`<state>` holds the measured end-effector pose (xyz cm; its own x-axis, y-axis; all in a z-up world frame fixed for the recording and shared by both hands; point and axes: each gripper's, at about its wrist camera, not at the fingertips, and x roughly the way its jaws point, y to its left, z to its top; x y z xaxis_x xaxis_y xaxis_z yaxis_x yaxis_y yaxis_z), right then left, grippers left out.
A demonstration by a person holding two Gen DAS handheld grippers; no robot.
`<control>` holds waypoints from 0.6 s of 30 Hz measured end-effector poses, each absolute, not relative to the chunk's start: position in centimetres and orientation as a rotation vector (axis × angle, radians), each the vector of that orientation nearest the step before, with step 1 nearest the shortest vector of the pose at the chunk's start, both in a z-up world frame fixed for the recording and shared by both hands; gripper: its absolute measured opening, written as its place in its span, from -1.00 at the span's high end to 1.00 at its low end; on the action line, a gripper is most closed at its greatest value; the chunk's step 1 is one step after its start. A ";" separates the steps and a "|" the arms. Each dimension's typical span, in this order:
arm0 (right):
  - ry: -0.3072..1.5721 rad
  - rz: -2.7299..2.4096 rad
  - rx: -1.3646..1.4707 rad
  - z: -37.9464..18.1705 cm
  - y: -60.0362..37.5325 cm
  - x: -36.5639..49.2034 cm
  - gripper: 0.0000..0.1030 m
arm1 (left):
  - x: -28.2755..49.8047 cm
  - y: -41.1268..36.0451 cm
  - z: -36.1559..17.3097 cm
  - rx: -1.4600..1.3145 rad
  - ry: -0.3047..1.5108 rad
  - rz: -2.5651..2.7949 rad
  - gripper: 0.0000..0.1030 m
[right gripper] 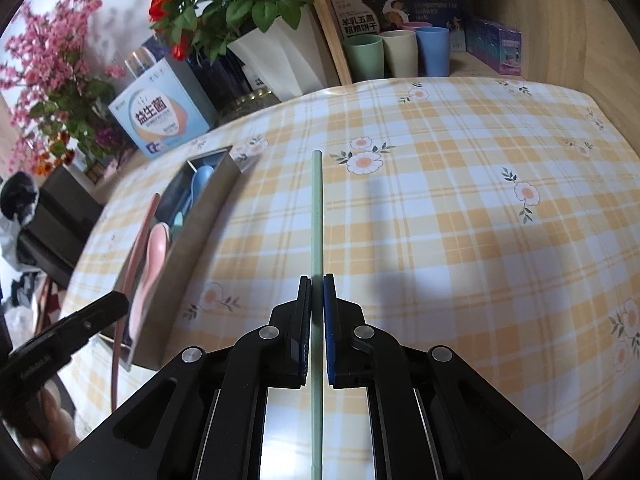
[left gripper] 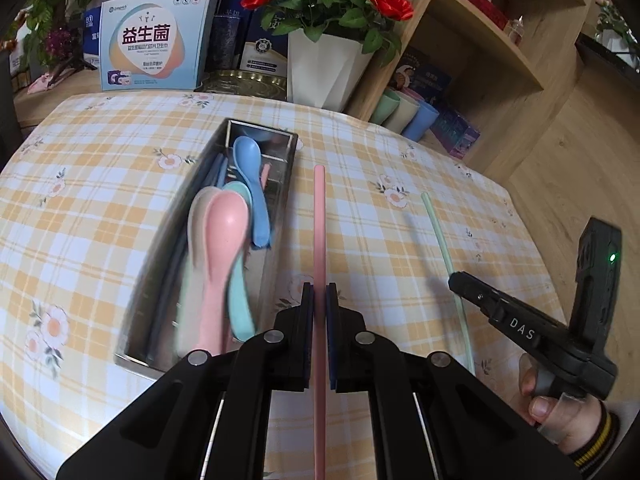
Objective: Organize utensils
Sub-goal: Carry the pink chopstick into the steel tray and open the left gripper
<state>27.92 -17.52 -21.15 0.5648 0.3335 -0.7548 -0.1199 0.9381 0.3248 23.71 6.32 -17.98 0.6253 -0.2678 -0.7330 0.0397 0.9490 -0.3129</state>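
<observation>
While the left hand-held gripper [left gripper: 320,294] clamps a pink chopstick [left gripper: 319,216] beside the metal tray [left gripper: 276,204] of spoons [left gripper: 222,240], only the right view shows the right hand-held gripper [right gripper: 317,286] pinching a green chopstick [right gripper: 317,208] above the surface [right gripper: 460,220].

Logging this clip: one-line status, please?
left gripper: shut on pink chopstick | right gripper: shut on green chopstick | steel tray: holds spoons

1. Even, soft daylight in both views; colours clear.
2. Soft shadows fall on the checked tablecloth [right gripper: 440,208].
3. Strong fisheye bending, dark vignette at corners.
4. Pink spoon [left gripper: 218,264] slightly blurred; the centre is otherwise sharp.
</observation>
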 end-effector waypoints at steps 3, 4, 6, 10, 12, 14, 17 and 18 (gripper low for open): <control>0.931 0.270 0.276 -21.2 -17.9 27.9 0.89 | 24.6 8.4 -16.8 -0.314 0.881 -0.177 0.89; 0.930 0.270 0.285 -21.2 -18.1 27.9 0.89 | 25.0 9.1 -16.4 -0.327 0.880 -0.172 0.89; 0.927 0.270 0.296 -21.2 -18.3 27.9 0.89 | 26.1 10.9 -15.5 -0.354 0.872 -0.159 0.89; 0.923 0.266 0.323 -21.4 -19.0 27.9 0.89 | 28.2 12.9 -13.9 -0.328 0.851 -0.132 0.89; 0.922 0.263 0.336 -21.6 -19.4 28.0 0.89 | 29.3 13.1 -13.8 -0.308 0.856 -0.134 0.89; 0.923 0.258 0.348 -21.7 -19.8 28.1 0.89 | 30.2 13.2 -14.0 -0.294 0.873 -0.133 0.89; 0.923 0.251 0.358 -21.9 -20.2 28.2 0.89 | 31.4 12.1 -15.3 -0.267 0.920 -0.149 0.89; 0.923 0.249 0.360 -22.0 -20.4 28.1 0.89 | 31.6 11.8 -15.8 -0.259 0.933 -0.155 0.89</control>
<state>28.15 -20.39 -21.96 0.5811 0.3600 -0.7298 -0.0552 0.9122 0.4060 31.65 11.84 -15.84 0.5877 -0.2430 -0.7717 0.0205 0.9580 -0.2860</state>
